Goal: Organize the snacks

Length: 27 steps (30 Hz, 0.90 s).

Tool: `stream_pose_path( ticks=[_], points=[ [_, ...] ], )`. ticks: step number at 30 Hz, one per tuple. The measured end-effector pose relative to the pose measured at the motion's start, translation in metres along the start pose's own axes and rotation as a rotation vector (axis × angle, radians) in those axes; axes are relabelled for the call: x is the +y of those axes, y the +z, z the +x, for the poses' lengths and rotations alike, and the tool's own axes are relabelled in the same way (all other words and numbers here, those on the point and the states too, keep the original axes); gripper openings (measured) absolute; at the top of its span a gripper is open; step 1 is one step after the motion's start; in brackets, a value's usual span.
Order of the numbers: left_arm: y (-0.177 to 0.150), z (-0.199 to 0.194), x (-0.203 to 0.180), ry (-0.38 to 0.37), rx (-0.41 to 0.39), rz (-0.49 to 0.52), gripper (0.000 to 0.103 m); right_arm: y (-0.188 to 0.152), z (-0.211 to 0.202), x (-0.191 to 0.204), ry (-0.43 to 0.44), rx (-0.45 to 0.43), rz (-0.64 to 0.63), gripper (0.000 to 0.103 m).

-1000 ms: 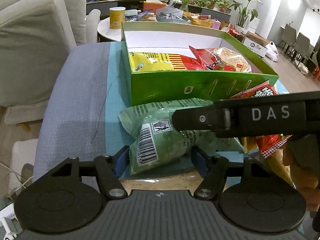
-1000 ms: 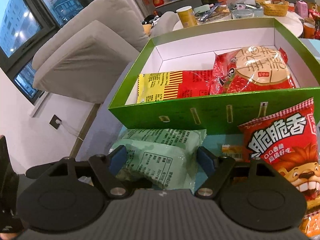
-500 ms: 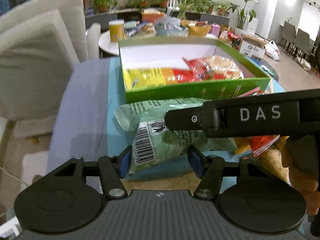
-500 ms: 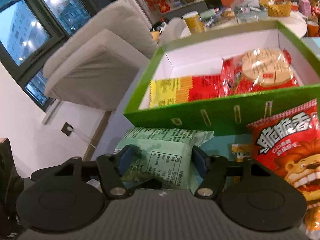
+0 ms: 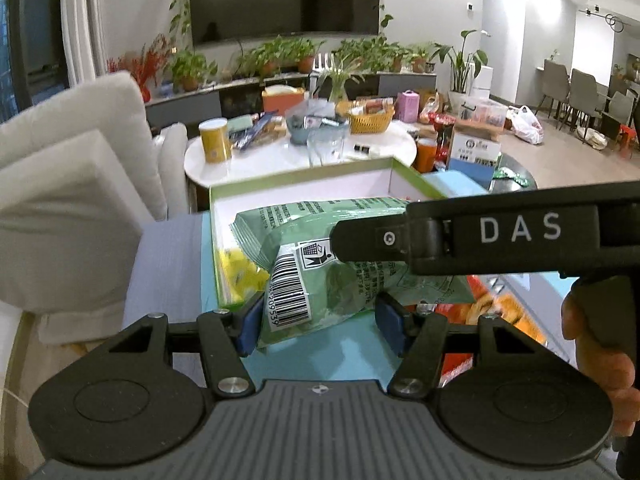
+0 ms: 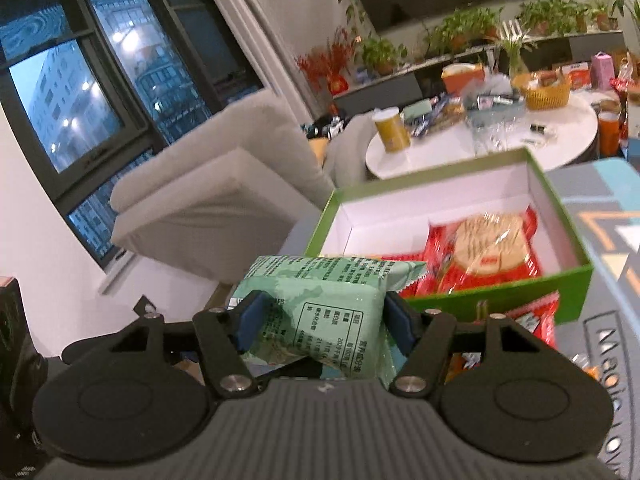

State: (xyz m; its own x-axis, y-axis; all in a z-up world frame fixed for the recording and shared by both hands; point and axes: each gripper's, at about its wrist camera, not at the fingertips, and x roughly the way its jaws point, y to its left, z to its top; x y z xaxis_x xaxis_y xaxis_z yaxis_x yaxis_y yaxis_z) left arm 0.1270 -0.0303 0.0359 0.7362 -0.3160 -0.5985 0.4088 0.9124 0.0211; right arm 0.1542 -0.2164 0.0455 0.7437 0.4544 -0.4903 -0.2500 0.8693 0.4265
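Observation:
A pale green snack bag (image 5: 320, 300) hangs in the air just in front of the green box (image 5: 300, 182). Both grippers are shut on it. My left gripper (image 5: 320, 326) pinches the barcode end between its blue pads. My right gripper (image 6: 324, 322) clamps the other end of the green bag (image 6: 332, 312), and its black frame marked DAS (image 5: 500, 236) crosses over the bag in the left wrist view. The green box (image 6: 500, 292) lies open, with a red cracker pack (image 6: 492, 248) and a yellow packet (image 5: 240, 272) inside. The bag hides part of the box's inside.
A red chip bag (image 6: 536, 320) and orange packs (image 5: 500, 312) lie on the blue cloth (image 5: 320, 352) at the right. Beige sofa cushions (image 5: 72, 200) stand to the left. Behind the box is a cluttered round white table (image 5: 256, 164). A hand (image 5: 600, 340) grips the right tool.
Both grippers tightened on the green bag and lifted it off the cloth. It now hangs level with the box rim, and both views have tilted up toward the room.

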Motion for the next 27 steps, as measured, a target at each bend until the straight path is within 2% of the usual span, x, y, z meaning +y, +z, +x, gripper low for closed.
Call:
stream_pose_path(
  ticks=[11,17,27],
  points=[
    [0.053,0.012,-0.003,0.028,-0.067,0.025,0.057,0.043,0.003,-0.007,0.011,-0.106,-0.026,0.072],
    [0.065,0.036,0.003,0.035,-0.048,0.010,0.057,0.052,0.019,-0.017,0.007,-0.116,-0.026,0.073],
    [0.070,0.090,0.024,0.038,0.005,-0.015,0.057,0.058,0.062,-0.037,0.012,-0.083,0.024,0.073]
  ],
)
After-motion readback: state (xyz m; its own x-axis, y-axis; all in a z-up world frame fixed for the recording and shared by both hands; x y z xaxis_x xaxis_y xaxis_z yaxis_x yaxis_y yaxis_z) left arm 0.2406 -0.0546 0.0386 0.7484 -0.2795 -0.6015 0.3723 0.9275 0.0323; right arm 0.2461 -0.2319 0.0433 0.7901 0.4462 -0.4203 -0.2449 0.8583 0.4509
